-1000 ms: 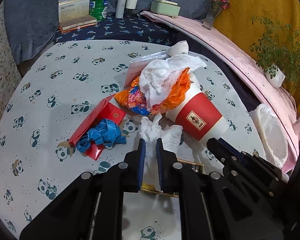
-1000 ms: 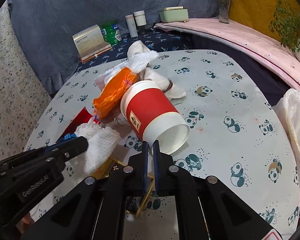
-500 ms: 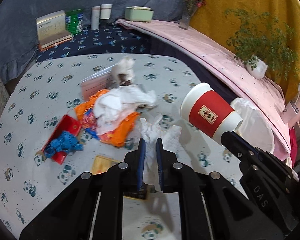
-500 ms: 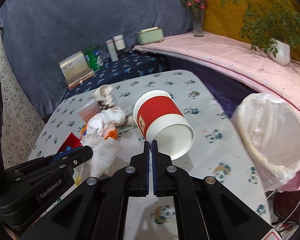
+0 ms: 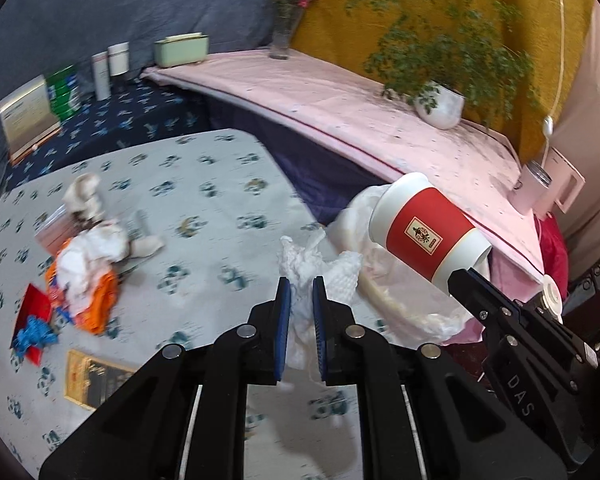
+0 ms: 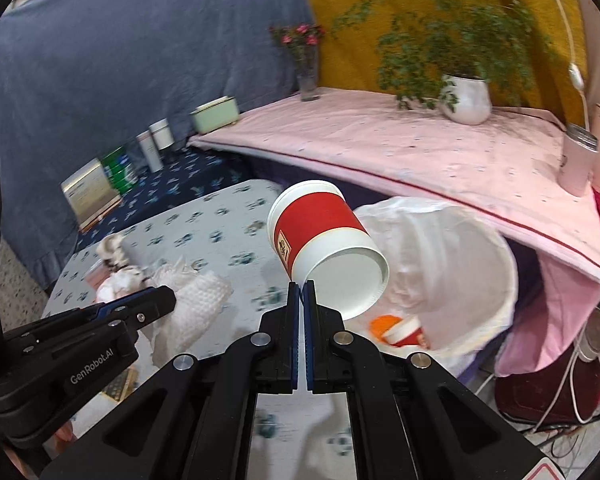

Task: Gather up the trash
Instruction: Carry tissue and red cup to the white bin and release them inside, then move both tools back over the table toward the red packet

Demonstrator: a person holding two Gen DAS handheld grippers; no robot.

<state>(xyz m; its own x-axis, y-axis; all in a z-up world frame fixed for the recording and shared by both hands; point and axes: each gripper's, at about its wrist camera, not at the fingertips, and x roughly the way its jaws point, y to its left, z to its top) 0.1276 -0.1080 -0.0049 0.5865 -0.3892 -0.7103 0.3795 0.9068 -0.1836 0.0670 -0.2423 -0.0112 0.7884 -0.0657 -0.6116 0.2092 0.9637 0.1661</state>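
Since half a second ago, both grippers have been carried rightward, away from the litter and toward the bin: the red paper cup (image 6: pixel 324 236), previously seen above the panda-print table (image 5: pixel 204 184), is now held partly in front of the white-lined trash bin (image 6: pixel 456 248). The cup is pinched at its rim by the right gripper (image 6: pixel 302 286), whose jaws are closed to a narrow slit on the paper wall, with the cup tilted and its open mouth toward the camera. A crumpled white tissue (image 5: pixel 320 268) is clamped between the narrowly set jaws of the left gripper (image 5: pixel 299 284), above the table's right edge and just beside the bin. Inside the bin another red cup (image 6: pixel 406 334) and an orange scrap (image 6: pixel 382 324) can be seen. Left on the table are an orange wrapper with tissue (image 5: pixel 96 276), a red packet (image 5: pixel 34 308) and a gold-edged card (image 5: pixel 94 380).
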